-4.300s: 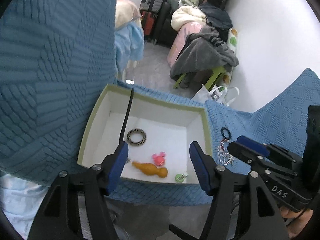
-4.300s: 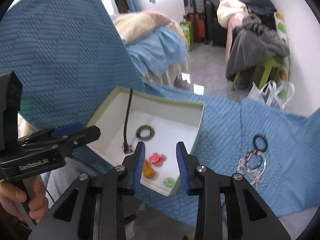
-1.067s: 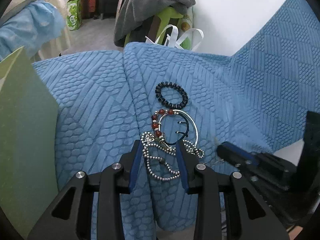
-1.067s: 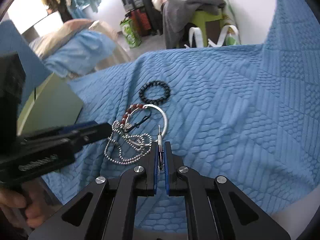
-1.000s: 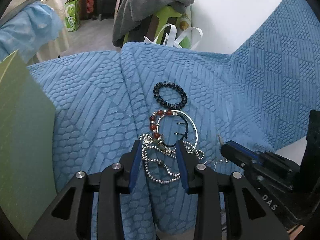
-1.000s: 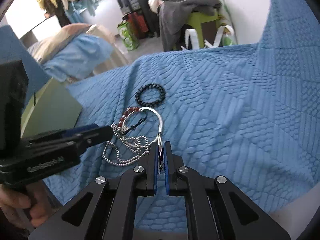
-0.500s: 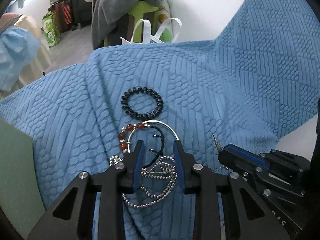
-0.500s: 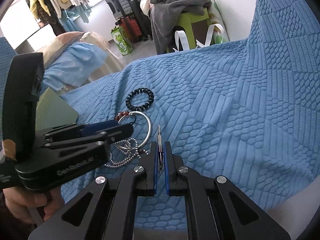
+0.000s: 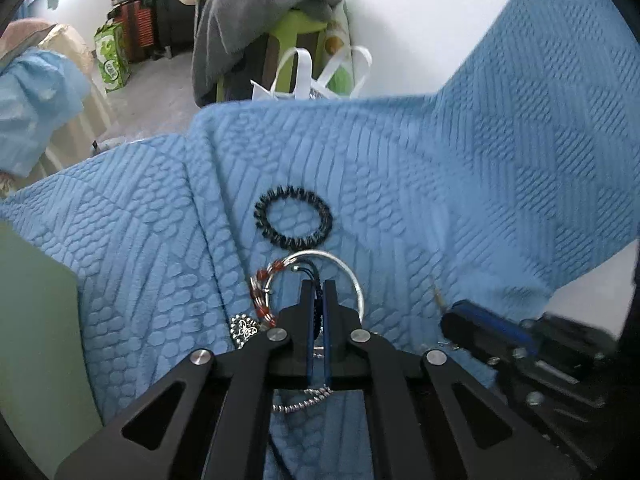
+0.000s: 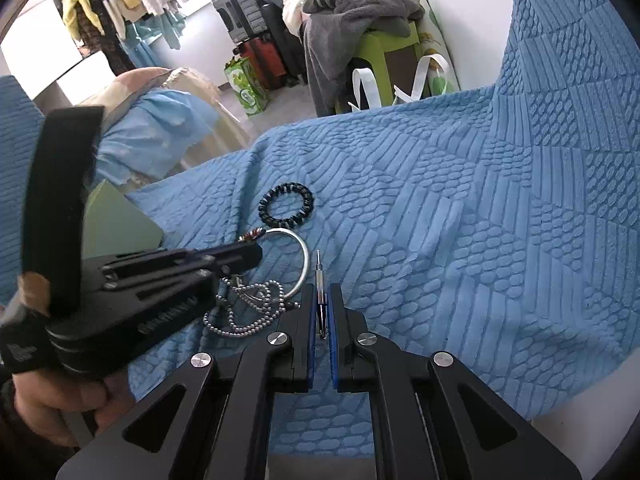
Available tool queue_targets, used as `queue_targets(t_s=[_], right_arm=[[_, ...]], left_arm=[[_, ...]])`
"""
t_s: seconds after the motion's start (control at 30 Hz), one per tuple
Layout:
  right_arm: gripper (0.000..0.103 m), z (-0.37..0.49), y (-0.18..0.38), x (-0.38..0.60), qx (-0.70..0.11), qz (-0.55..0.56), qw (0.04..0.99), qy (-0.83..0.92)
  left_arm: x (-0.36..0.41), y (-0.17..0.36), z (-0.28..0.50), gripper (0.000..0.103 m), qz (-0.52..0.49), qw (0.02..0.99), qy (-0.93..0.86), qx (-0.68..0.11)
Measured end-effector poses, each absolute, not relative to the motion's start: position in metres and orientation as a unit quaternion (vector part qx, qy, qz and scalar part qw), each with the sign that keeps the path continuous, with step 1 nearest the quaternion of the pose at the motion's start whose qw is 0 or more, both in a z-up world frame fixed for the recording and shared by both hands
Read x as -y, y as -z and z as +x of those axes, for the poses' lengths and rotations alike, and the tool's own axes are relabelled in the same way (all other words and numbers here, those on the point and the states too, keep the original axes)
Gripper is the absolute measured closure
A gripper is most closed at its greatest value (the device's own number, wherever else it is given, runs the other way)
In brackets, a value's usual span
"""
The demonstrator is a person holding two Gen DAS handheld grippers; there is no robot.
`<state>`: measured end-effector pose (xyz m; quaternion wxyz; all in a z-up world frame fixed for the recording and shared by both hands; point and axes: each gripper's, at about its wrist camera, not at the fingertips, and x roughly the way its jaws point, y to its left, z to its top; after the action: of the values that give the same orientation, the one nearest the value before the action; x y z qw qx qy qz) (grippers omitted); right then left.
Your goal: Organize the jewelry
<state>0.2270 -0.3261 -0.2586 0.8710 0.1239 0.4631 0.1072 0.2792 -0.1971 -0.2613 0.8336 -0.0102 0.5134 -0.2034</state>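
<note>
- The left hand-held gripper (image 9: 318,304) is pointing steeply down at the tangle of jewelry on the blue bedspread (image 9: 460,184); its jaws have just been closing and are now pinched together on a thin dark cord (image 9: 316,276) that is lying inside the silver bangle (image 9: 352,276).
- The cord is running roughly along the line of the left gripper's fingers, coming out just ahead of the tips, so a lift looks likely to pull it lengthwise.
- The bangle is curving around the tips of that gripper, with the red beads (image 9: 260,292) just to their left and the ball chain (image 10: 244,308) trailing under and behind them; all three are lying knotted together, so I judge they may be coming up as one clump.
- The black beaded bracelet (image 9: 294,218) is lying apart, straight ahead of the left gripper and beyond the bangle, touching nothing.
- The right hand-held gripper (image 10: 320,320) is clamped shut on a thin metal pin (image 10: 319,276), whose long axis is sticking forward out of the jaws, just right of the bangle.
- The green box (image 9: 32,320) is sitting to the left of the left gripper, so the left hand is the nearer one for carrying the clump there.
</note>
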Motion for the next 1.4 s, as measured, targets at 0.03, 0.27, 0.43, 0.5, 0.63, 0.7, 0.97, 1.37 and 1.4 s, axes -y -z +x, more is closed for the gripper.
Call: queue_targets(t_s=[0.03, 0.27, 0.43, 0.5, 0.63, 0.7, 0.97, 1.37, 1.4], right_arm=[[0.099, 0.226, 0.256, 0.325, -0.462, 0.124, 0.872, -0.108], [0.099, 0.219, 0.226, 0.320, -0.444, 0.123, 0.881, -0.108], [0.099, 0.216, 0.201, 0.313, -0.431, 0.120, 0.887, -0.112], [0.099, 0.216, 0.186, 0.311, -0.423, 0.120, 0.891, -0.114], [0.099, 0.215, 0.154, 0.305, -0.406, 0.115, 0.899, -0.121], [0.099, 0.213, 0.136, 0.299, -0.395, 0.110, 0.903, -0.126], [0.099, 0.218, 0.110, 0.290, -0.386, 0.094, 0.909, -0.123], [0.079, 0.225, 0.230, 0.314, -0.507, 0.104, 0.850, -0.100], [0.079, 0.225, 0.238, 0.313, -0.512, 0.105, 0.846, -0.100]], left_arm=[[0.193, 0.255, 0.277, 0.101, -0.023, 0.835, 0.206, -0.510], [0.174, 0.212, 0.263, 0.100, -0.057, 0.845, 0.220, -0.484], [0.157, 0.177, 0.255, 0.100, -0.074, 0.855, 0.217, -0.465], [0.151, 0.165, 0.253, 0.100, -0.077, 0.860, 0.218, -0.456], [0.132, 0.134, 0.248, 0.100, -0.079, 0.868, 0.197, -0.448], [0.126, 0.123, 0.247, 0.100, -0.080, 0.870, 0.190, -0.448], [0.096, 0.070, 0.226, 0.100, -0.076, 0.890, 0.181, -0.412], [0.040, 0.091, 0.190, 0.100, -0.110, 0.885, 0.154, -0.425], [0.038, 0.094, 0.189, 0.100, -0.110, 0.884, 0.153, -0.428]])
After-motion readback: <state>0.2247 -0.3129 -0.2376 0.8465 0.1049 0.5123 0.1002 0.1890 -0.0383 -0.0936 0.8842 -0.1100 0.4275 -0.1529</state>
